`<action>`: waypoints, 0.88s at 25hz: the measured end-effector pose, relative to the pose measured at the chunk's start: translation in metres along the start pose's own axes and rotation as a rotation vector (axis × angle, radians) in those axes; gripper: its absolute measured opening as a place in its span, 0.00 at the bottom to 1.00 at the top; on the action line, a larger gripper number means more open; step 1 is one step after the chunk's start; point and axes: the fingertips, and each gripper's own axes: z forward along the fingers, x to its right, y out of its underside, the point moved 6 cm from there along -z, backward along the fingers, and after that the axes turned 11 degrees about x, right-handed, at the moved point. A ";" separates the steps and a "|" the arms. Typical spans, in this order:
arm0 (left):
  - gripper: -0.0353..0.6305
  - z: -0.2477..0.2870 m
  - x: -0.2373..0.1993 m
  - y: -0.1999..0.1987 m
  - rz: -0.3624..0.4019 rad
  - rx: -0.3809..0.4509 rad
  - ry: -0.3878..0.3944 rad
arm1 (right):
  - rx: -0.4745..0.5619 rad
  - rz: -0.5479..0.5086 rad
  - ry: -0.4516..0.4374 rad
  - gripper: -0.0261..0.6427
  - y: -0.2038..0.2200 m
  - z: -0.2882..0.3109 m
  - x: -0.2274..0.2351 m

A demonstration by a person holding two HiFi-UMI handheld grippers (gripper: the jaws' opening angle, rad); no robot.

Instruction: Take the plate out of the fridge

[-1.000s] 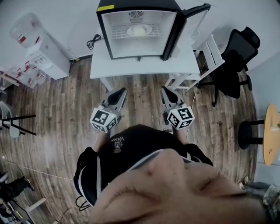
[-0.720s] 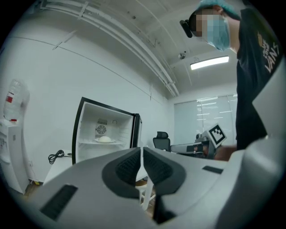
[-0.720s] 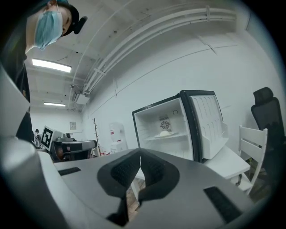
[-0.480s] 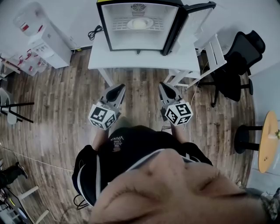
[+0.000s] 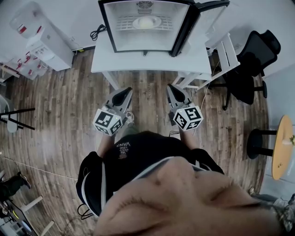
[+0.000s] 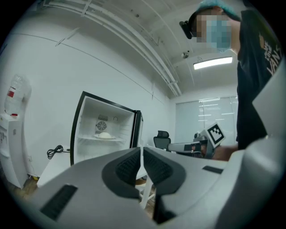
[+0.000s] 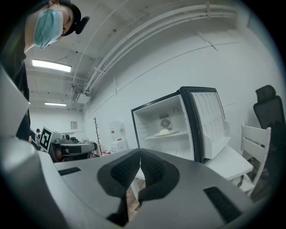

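Reaching is the step in hand, I judge: the left tool and the right tool are both pressed together with nothing between the jaws. They are held level and well apart from the fridge, which stands open at the back edge of the white surface, its door swung to the right. To do it well, one tool should spread before it enters, come in level with the shelf and take the plate at its near rim. It should then lift just clear of the wire and draw straight out, kept flat so the load does not slide. The plate sits at the middle of that shelf, under the fan grille; it looks small, pale and shallow, with a pale rounded mound on it.
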 end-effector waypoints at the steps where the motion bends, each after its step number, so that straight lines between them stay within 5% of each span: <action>1: 0.10 0.002 -0.005 0.000 -0.001 0.000 0.000 | 0.000 0.001 0.004 0.06 0.000 0.004 0.001; 22: 0.10 0.066 -0.132 -0.014 -0.006 -0.011 0.103 | 0.050 -0.009 0.119 0.06 -0.001 0.128 0.017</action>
